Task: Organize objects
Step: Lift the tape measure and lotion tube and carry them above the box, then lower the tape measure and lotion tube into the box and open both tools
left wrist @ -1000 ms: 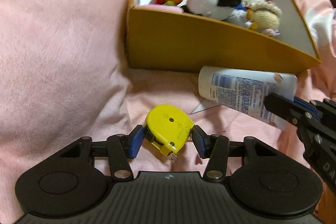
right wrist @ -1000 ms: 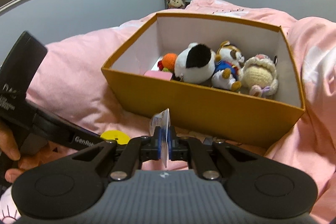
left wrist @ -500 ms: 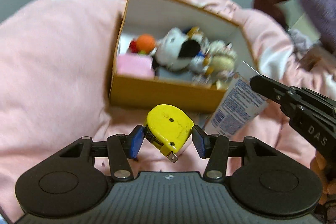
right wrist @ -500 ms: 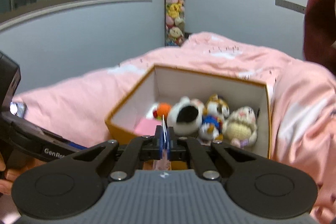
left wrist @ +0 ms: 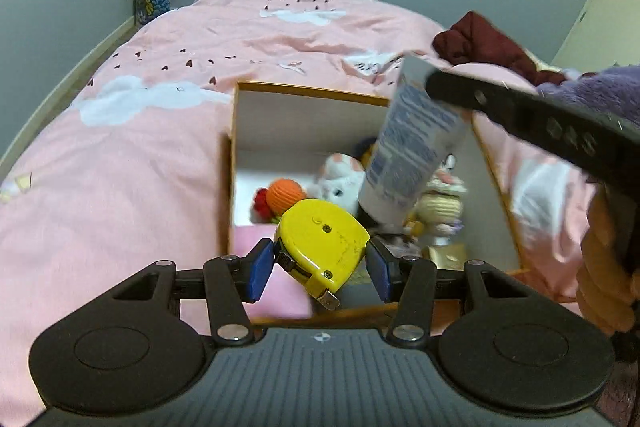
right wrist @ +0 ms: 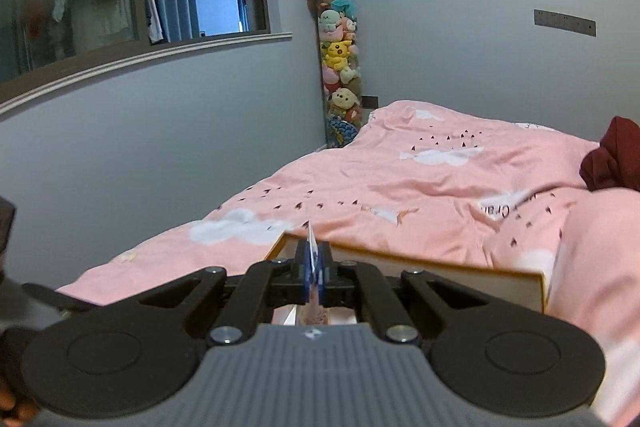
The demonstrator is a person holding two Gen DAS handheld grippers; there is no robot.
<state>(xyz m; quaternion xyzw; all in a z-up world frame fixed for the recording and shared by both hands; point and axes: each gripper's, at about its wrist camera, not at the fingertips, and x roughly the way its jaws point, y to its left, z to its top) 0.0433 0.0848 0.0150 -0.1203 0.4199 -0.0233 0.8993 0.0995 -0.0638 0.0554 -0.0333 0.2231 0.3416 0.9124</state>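
A yellow tape measure (left wrist: 324, 243) is showing between blue pads (left wrist: 260, 269), a white tube (left wrist: 412, 155) with blue print is hanging over an orange-brown, white-lined box (left wrist: 304, 115), and a pink duvet (left wrist: 160, 131) is showing white clouds.

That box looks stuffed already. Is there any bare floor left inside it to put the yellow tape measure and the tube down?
Yes. The box is bare along its far wall and far left corner, behind the orange toy. The near and right side is crowded: plush toys, a pink item. The tape measure and tube hang over that crowded part.
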